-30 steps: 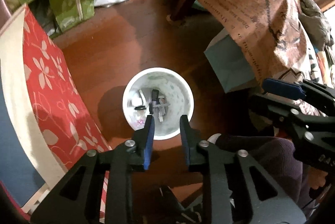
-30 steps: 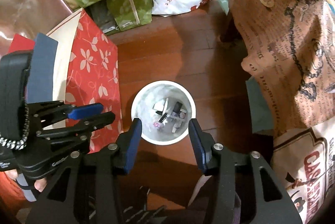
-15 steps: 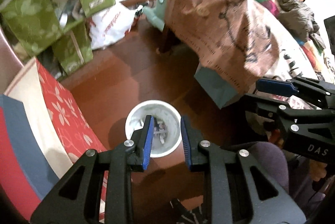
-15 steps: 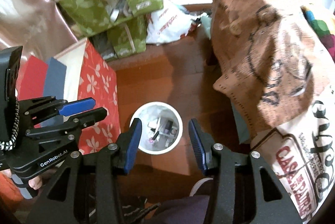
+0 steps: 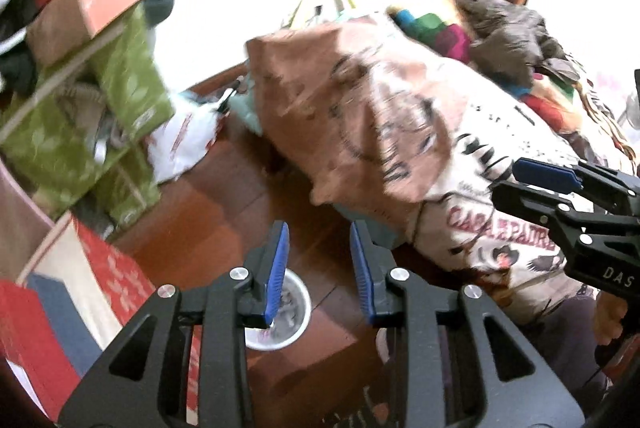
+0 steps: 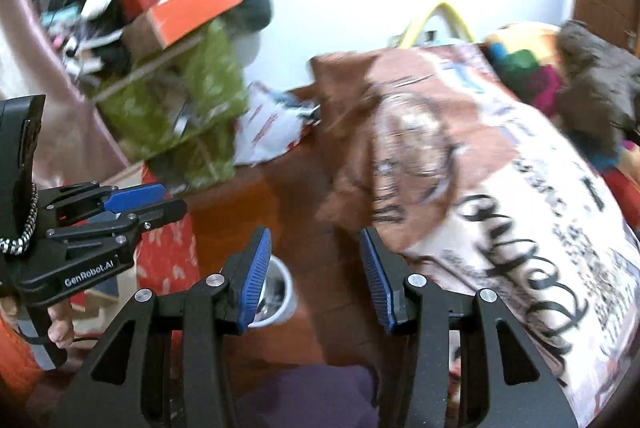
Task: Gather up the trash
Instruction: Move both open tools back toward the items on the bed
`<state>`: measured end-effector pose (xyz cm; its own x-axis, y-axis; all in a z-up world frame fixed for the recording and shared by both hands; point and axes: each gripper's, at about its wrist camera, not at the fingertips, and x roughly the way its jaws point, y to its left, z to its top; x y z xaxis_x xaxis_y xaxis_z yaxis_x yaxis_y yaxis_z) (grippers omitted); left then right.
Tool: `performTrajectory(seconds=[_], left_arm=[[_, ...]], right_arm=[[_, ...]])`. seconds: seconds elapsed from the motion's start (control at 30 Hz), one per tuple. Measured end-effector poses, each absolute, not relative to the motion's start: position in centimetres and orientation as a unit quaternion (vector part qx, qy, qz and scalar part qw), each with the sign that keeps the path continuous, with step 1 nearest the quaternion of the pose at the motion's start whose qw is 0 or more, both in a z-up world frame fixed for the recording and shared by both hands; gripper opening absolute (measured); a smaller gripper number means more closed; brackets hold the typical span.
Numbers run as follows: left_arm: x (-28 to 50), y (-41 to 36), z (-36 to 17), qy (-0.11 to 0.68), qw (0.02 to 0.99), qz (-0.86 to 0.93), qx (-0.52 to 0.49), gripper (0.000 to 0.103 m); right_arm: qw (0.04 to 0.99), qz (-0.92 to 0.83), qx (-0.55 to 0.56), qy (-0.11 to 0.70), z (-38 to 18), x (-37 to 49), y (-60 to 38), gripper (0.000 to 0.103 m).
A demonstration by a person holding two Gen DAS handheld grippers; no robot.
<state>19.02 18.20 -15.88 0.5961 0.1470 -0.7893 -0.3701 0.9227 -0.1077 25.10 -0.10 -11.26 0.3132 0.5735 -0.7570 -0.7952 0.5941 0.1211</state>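
A small white trash bin (image 5: 298, 332) stands on the wooden floor far below both grippers, with scraps of litter inside. My left gripper (image 5: 319, 232) hangs high above it, its jaws opening with nothing between them; its left finger hides part of the bin. My right gripper (image 6: 315, 236) is also open and holds nothing. In the right wrist view the bin (image 6: 286, 294) peeks out beside the left finger. Each gripper shows in the other's view: the right gripper (image 5: 510, 180) at the right edge, the left gripper (image 6: 172, 199) at the left edge.
A table under a brown printed cloth (image 5: 360, 100) fills the right, with piled clothes (image 5: 504, 28) on it. Green bags (image 5: 132, 92), an orange box (image 6: 188, 8) and a white plastic bag (image 5: 180, 144) crowd the left wall. Red patterned boards (image 5: 116, 280) lean near the bin.
Both grippers have risen well away from the bin and tilted up, so the bin looks smaller and lower. The wall and door have come into view. The left jaws have widened a little.
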Motion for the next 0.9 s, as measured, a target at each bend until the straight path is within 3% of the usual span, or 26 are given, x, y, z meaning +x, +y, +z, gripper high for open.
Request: performTrajectory(seconds=[0.23, 0.47, 0.57, 0.7, 0.9], left_arm=[[24.0, 12.5, -12.0, 0.404, 0.905, 0.107, -0.079, 0.031], [28.8, 6.0, -10.5, 0.395, 0.917, 0.054, -0.029, 0.040], [31.1, 3.1, -10.5, 0.397, 0.917, 0.029, -0.016, 0.042], [34.5, -0.5, -11.3, 0.407, 0.913, -0.002, 0.005, 0.045], [39.2, -4.6, -13.1, 0.427, 0.903, -0.044, 0.009, 0.051]], right_arm=[[0.846, 0.363, -0.094, 0.379, -9.4, 28.6, -7.8, 0.043], [0.876, 0.287, -0.068, 0.382, -9.6, 32.6, -15.8, 0.045], [0.885, 0.252, -0.061, 0.386, -10.1, 34.1, -19.0, 0.052], [0.895, 0.210, -0.053, 0.391, -11.1, 36.0, -22.7, 0.077], [0.901, 0.160, -0.051, 0.399, -13.2, 39.3, -27.1, 0.077]])
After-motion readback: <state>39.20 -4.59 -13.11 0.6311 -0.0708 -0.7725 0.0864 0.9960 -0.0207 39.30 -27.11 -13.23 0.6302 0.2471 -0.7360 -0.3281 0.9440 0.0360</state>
